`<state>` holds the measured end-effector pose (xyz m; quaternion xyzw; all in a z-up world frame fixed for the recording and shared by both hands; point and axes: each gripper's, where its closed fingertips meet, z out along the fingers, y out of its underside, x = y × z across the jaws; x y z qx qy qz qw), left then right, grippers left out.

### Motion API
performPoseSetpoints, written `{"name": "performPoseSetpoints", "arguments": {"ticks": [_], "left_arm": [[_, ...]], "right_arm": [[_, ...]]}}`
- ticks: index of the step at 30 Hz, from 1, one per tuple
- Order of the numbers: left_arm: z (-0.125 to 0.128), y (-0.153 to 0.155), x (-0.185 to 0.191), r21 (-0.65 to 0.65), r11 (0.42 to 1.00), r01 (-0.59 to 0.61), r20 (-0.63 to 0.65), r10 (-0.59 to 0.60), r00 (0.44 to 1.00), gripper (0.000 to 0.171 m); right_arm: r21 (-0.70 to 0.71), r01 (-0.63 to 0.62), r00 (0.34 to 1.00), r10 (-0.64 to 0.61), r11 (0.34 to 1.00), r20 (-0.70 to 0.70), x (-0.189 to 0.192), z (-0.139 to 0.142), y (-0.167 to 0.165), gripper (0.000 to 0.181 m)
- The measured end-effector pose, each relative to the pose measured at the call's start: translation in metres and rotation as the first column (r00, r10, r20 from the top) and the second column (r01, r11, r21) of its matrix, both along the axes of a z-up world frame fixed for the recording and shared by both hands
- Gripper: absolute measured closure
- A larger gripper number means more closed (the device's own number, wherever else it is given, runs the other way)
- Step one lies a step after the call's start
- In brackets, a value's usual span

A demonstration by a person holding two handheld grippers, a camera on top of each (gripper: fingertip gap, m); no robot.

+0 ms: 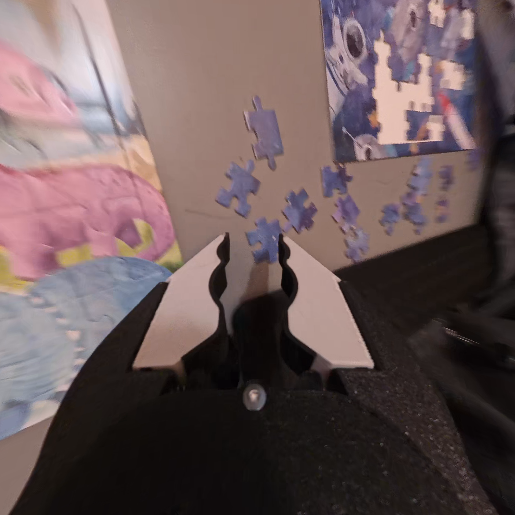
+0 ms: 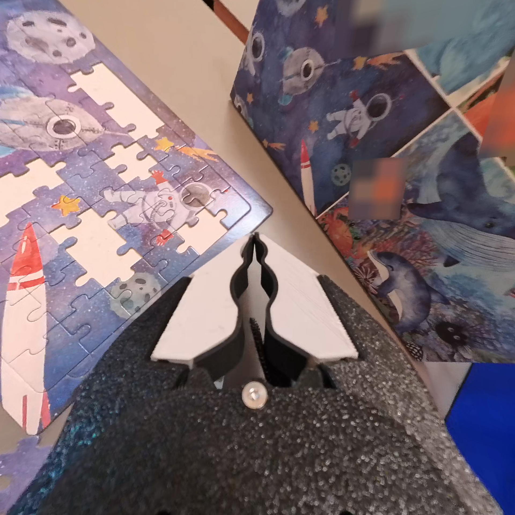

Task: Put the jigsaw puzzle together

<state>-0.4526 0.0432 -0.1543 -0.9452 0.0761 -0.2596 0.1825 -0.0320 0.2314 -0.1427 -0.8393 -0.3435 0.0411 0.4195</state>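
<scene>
A space-themed jigsaw puzzle lies on the beige table, partly filled, with several white gaps in its tray. It also shows at the upper right of the left wrist view. Several loose blue pieces lie on the table in front of my left gripper, such as a large piece and a piece just beyond the fingertips. My left gripper is open and empty, right over that nearest piece. My right gripper is shut and empty, at the puzzle's near corner.
The puzzle box, printed with space and ocean pictures, stands to the right of the puzzle. A colourful pink and blue picture sheet lies left of the loose pieces. A dark blurred shape, partly off frame, is at the right of the left view. Across from one pair of fingers to the other is roughly 45 cm.
</scene>
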Motion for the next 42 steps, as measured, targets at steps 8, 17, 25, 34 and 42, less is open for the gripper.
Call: {"name": "performPoseSetpoints", "arguments": {"ticks": [8, 17, 25, 34, 42], "left_arm": [[-0.010, 0.061, 0.030, 0.206, 0.956, 0.208, -0.272, -0.148, 0.951, 0.129], [-0.013, 0.062, 0.041, 0.240, 0.969, 0.056, -0.231, 0.001, 0.973, 0.126], [-0.017, 0.062, 0.048, 0.298, 0.951, 0.081, -0.380, 0.041, 0.924, 0.149], [-0.014, 0.064, 0.047, 0.302, 0.950, 0.081, -0.433, 0.061, 0.899, 0.150], [0.053, 0.112, 0.208, 0.418, 0.860, 0.294, -0.277, -0.188, 0.942, 0.150]], "right_arm": [[0.020, 0.004, 1.000, -0.004, 1.000, -0.021, 0.003, 0.005, 0.001, 0.181], [0.006, -0.004, 1.000, 0.004, 1.000, -0.019, 0.005, 0.001, 0.002, 0.181], [0.003, -0.004, 1.000, 0.004, 1.000, -0.002, 0.007, -0.002, 0.003, 0.181], [0.016, -0.004, 1.000, 0.004, 1.000, -0.014, 0.007, 0.004, 0.002, 0.181], [0.023, 0.010, 0.997, -0.009, 1.000, -0.076, 0.010, 0.015, 0.005, 0.181]]}}
